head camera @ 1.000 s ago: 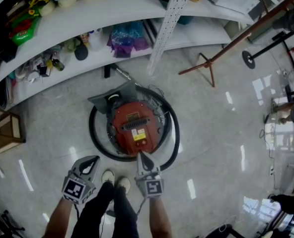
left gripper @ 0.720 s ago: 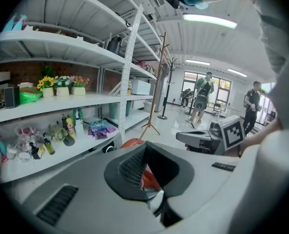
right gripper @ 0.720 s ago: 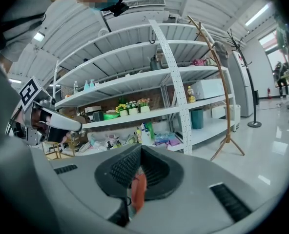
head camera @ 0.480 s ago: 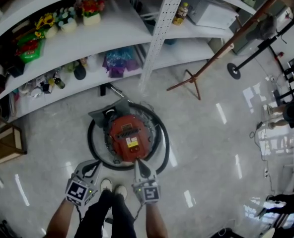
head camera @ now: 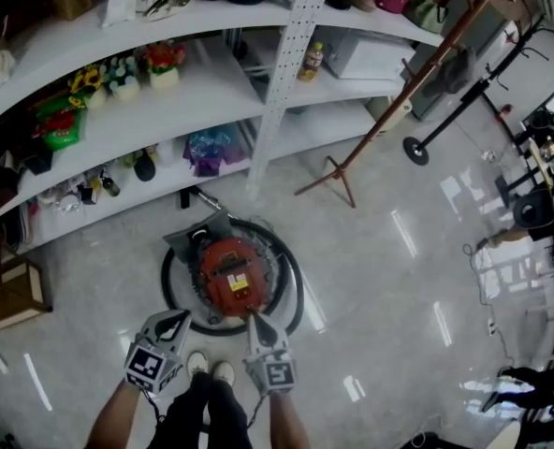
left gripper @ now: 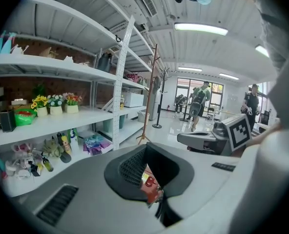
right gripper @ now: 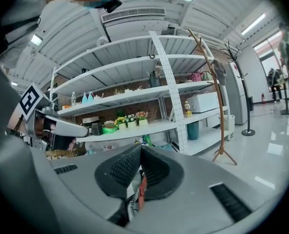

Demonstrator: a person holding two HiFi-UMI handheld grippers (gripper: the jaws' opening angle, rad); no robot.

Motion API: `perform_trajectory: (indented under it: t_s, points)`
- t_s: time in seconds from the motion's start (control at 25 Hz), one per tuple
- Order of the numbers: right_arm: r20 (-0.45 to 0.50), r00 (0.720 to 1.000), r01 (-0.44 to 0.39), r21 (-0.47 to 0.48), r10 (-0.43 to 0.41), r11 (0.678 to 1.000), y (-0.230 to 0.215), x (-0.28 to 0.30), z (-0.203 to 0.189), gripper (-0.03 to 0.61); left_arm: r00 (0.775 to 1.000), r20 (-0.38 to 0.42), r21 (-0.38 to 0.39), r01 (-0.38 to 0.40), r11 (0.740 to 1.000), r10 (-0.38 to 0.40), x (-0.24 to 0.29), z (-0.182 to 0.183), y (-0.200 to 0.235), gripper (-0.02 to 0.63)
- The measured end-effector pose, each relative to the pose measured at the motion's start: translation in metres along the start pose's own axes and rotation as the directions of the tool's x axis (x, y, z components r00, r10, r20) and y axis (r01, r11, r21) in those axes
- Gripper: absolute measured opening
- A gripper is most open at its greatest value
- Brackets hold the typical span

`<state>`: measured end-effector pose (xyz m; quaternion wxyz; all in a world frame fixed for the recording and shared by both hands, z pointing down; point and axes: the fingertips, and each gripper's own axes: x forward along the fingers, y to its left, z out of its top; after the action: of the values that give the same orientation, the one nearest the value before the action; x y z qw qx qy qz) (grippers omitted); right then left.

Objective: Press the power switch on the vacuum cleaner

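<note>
Head view: the red canister vacuum cleaner [head camera: 230,283] sits on the pale floor at 12 o'clock from the person's shoes [head camera: 210,370], ringed by its black hose [head camera: 293,297]. Metal shelving [head camera: 211,101] with flowers and bottles runs behind it from 9 to 1 o'clock, and a wooden coat stand [head camera: 389,110] leans at 2 o'clock. The right gripper [head camera: 253,318] points its tip at the vacuum's 6 o'clock edge, over or just at the red housing. The left gripper [head camera: 176,322] hangs at the vacuum's 7 o'clock, beside the hose ring. The switch itself is too small to pick out here.

Left gripper view: the left gripper [left gripper: 145,152] is clenched at the tips and grasps nothing. Through the wedge below the tips a patch of the vacuum's red body [left gripper: 149,186] shows, with a small round raised part on it that may be the switch.

Right gripper view: the right gripper [right gripper: 140,155] is clenched too, its pads leaving only a slit. A red sliver, probably the vacuum [right gripper: 142,186], shows through it.

By my reading the step in hand is the approach, with the right gripper as the pressing tool. Next, its closed tip needs to be carried toward 12 o'clock over the housing, set on the switch and pushed straight down. A glancing push could slide off.
</note>
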<state>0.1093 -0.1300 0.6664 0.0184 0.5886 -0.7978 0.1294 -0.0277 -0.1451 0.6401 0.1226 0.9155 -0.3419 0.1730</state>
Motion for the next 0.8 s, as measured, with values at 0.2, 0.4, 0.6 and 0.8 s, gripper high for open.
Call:
perform_trajectory:
  t_s: [0.2,0.4,0.6,0.8]
  points:
    - [0.016,1.000,0.014,0.025,-0.014,1.000,0.012,-0.015,0.030,0.011,1.000,0.012,0.018,0.012,1.000,-0.012,-0.013,0.024,-0.014,0.008]
    - [0.032,0.999,0.003,0.011,-0.004,1.000,0.024,-0.019,0.058,0.011,0.999,0.032,-0.018,0.015,1.000,-0.014,-0.026,0.046,-0.012,0.009]
    - [0.025,1.000,-0.004,0.018,0.004,1.000,0.033,-0.022,0.078,0.011,0.999,0.033,-0.025,0.024,0.999,-0.024,-0.033,0.058,-0.019,0.008]
    - [0.026,0.999,-0.021,0.012,0.020,1.000,0.046,-0.023,0.090,0.011,0.998,0.046,-0.008,0.034,0.999,-0.034,-0.037,0.077,-0.024,0.008]
